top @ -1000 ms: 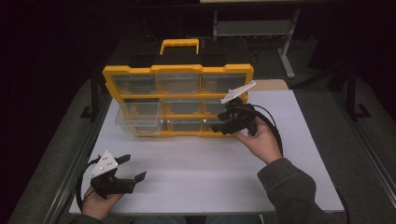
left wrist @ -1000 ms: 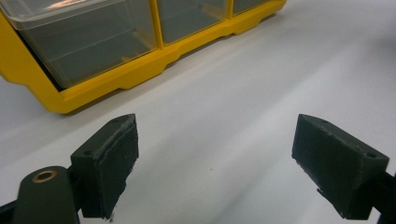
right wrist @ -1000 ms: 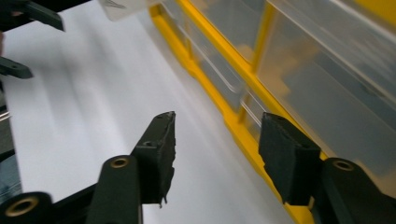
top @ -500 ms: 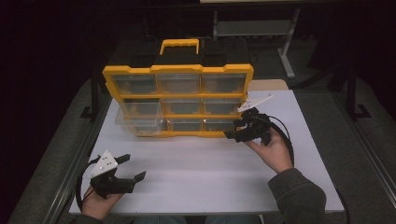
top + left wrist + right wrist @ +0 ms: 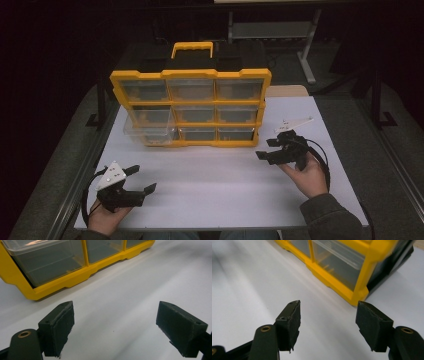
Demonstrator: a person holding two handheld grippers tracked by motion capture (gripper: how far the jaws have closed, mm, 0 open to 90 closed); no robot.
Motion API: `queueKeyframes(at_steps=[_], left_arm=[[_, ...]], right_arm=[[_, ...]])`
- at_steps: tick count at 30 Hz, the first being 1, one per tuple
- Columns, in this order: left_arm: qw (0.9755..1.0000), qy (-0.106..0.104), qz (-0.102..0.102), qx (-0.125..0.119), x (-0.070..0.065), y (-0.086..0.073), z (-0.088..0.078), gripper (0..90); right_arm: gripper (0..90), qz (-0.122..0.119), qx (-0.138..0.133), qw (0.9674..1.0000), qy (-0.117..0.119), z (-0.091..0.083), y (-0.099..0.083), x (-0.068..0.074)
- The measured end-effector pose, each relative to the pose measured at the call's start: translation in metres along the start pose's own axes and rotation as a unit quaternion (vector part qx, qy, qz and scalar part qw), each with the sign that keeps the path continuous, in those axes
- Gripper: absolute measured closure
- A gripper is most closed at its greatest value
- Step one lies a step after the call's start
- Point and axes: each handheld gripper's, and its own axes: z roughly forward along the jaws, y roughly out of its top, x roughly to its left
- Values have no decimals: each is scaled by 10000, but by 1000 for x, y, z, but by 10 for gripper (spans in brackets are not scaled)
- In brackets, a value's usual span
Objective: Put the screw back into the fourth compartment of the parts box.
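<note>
We see a white counter (image 5: pixel 215 175) in a dark room, a yellow organizer (image 5: pixel 190 107) far. Left gripper (image 5: pixel 137 187) rests near-left, jaws wide, empty; right gripper (image 5: pixel 267 150) right, jaws just opening, empty.

Hand-held gripper (image 5: pixel 115 327) gapes before yellow organizer (image 5: pixel 62 282)

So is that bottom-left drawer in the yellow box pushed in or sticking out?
Sticking out. In the high view the clear bottom-left drawer juts forward of the yellow organizer's frame, while the other drawers sit flush.
</note>
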Motion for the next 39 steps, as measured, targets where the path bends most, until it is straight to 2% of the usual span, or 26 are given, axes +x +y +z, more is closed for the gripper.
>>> queueKeyframes(at_steps=[6,7,11,14,15,22,24,30,31,38,39], left_arm=[[10000,-5,7,-3,-1,0,1,148],[10000,-9,16,-15,-2,0,2,148],[10000,-13,32,-11,-3,0,2,148],[10000,-14,22,-20,-3,0,2,148],[10000,-19,22,-20,-3,0,2,148],[10000,-10,18,-42,-3,0,1,148],[10000,-21,-38,-33,-4,-1,2,149],[10000,-24,-38,5,-4,-1,2,150],[10000,-19,-40,-2,-4,-1,2,150],[10000,-29,6,45,-4,-1,1,150],[10000,-39,49,55,-4,-1,0,150]], right_arm=[[326,24,-28,10000,-68,-3,-12,0],[320,43,-66,9999,-118,-5,-20,2],[305,70,-162,9997,-171,-8,-29,3],[303,66,-177,9997,-176,-9,-31,2],[282,157,-178,9995,-211,-10,-36,3],[252,177,-350,9986,-364,-15,-57,5],[251,212,-373,9984,-371,-17,-63,5],[238,257,-416,9980,-398,-19,-70,3],[230,340,-460,9975,-423,-22,-76,1],[219,349,-521,9970,-457,-25,-81,0],[188,387,-522,9968,-457,-24,-84,1]])
